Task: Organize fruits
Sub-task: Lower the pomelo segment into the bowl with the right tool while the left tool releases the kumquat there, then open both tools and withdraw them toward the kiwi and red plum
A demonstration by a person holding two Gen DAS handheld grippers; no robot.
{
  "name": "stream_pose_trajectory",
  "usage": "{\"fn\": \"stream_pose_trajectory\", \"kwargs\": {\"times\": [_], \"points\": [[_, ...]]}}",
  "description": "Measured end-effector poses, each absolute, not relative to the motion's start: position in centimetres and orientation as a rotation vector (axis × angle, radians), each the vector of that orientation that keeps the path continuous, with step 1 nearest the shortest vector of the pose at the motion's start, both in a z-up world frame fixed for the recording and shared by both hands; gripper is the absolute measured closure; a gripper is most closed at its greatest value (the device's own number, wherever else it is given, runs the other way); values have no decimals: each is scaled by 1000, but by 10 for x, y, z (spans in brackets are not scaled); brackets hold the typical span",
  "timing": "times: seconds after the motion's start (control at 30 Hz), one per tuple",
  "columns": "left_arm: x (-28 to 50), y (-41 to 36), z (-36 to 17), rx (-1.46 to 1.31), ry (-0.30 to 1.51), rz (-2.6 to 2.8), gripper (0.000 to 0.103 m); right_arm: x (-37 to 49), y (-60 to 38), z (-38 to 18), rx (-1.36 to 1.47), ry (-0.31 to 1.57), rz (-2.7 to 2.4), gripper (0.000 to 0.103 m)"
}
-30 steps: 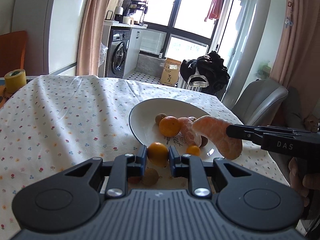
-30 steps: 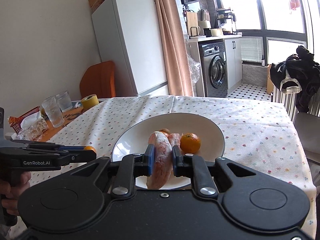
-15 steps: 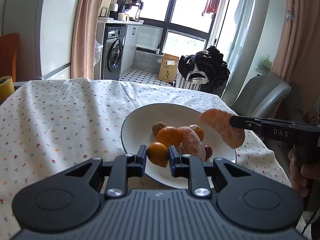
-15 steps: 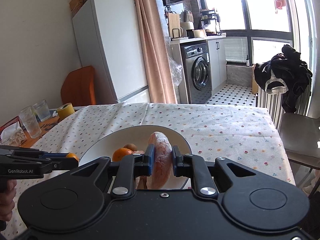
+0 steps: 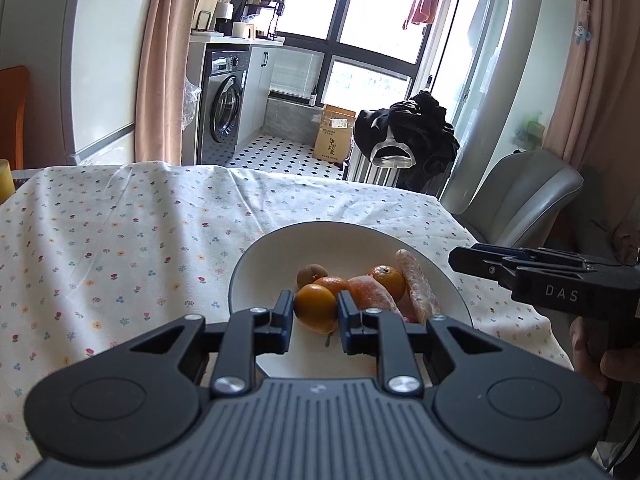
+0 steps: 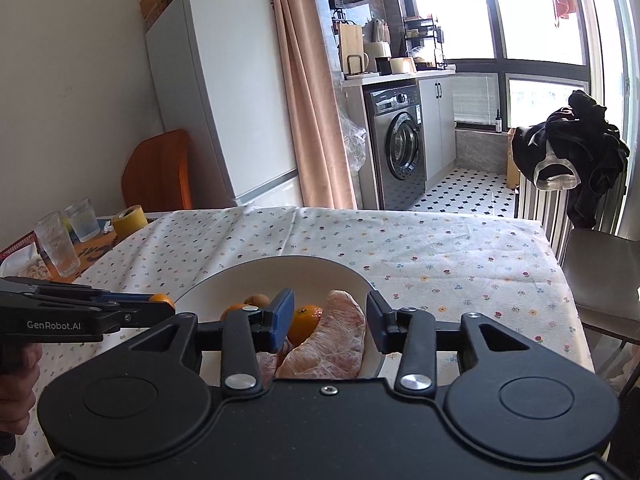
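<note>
Fingers of the left gripper [image 5: 311,317] pinch a small orange [image 5: 315,307] above the near side of the white bowl [image 5: 276,254]. Right gripper [image 6: 330,323] hovers level, spread apart, the peeled segment [image 6: 336,340] lying loose in the bowl between its fingers.

Both wrist views over shared plate [image 5: 256,264]

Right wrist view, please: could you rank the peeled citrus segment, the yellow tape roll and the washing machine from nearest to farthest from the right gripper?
1. Peeled citrus segment: between the open fingers of the right gripper, lying in the white bowl.
2. Yellow tape roll: far left, past the tablecloth's edge.
3. Washing machine: beyond the table, under the counter.
</note>
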State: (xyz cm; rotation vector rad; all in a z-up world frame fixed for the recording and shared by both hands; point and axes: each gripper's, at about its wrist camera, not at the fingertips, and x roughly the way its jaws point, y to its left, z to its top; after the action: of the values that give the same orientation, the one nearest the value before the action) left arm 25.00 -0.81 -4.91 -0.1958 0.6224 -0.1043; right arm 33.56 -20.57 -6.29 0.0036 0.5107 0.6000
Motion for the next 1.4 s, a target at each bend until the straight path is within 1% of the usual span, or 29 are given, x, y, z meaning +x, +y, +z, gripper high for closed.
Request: {"fn": "stream_pose_trajectory", "kwargs": {"times": [0.03,0.1,0.2,0.23,0.3,0.37,0.43,0.5,0.53,0.6,0.63,0.7,0.77,0.93,1.0,1.13,1.2,1.4], "points": [[250,-8,-50,-199,624,-108,81,334,-206,-63,4,512,601,58],[249,-9,-50,-202,616,-107,78,329,-205,-65,6,511,602,50],[250,-8,-51,-215,624,-113,77,325,-203,-66,19,520,613,45],[250,-5,-51,-220,627,-113,76,324,-201,-67,24,525,613,41],[247,-3,-51,-226,627,-104,73,321,-198,-69,25,528,609,31],[243,1,-51,-231,623,-91,68,318,-195,-71,25,536,605,26],[239,5,-51,-234,620,-79,63,316,-192,-72,28,545,610,25],[234,9,-50,-236,617,-69,56,314,-190,-74,34,558,614,23],[232,11,-50,-238,614,-62,54,312,-189,-74,38,563,616,22],[227,15,-49,-242,611,-49,47,309,-187,-74,41,567,616,18],[224,18,-49,-247,610,-42,46,307,-186,-74,40,566,614,18],[220,21,-48,-254,608,-33,38,302,-185,-73,42,566,620,17],[215,25,-48,-256,605,-17,33,298,-185,-72,55,570,632,16],[205,29,-44,-256,592,-8,29,287,-182,-68,59,561,649,14],[200,29,-43,-253,586,-7,27,283,-183,-67,65,556,651,8],[192,28,-41,-250,575,-2,22,276,-187,-64,106,534,637,0],[188,28,-42,-251,572,1,17,272,-190,-62,123,527,629,0],[175,31,-47,-259,582,-5,15,260,-192,-63,135,531,626,0]]}}
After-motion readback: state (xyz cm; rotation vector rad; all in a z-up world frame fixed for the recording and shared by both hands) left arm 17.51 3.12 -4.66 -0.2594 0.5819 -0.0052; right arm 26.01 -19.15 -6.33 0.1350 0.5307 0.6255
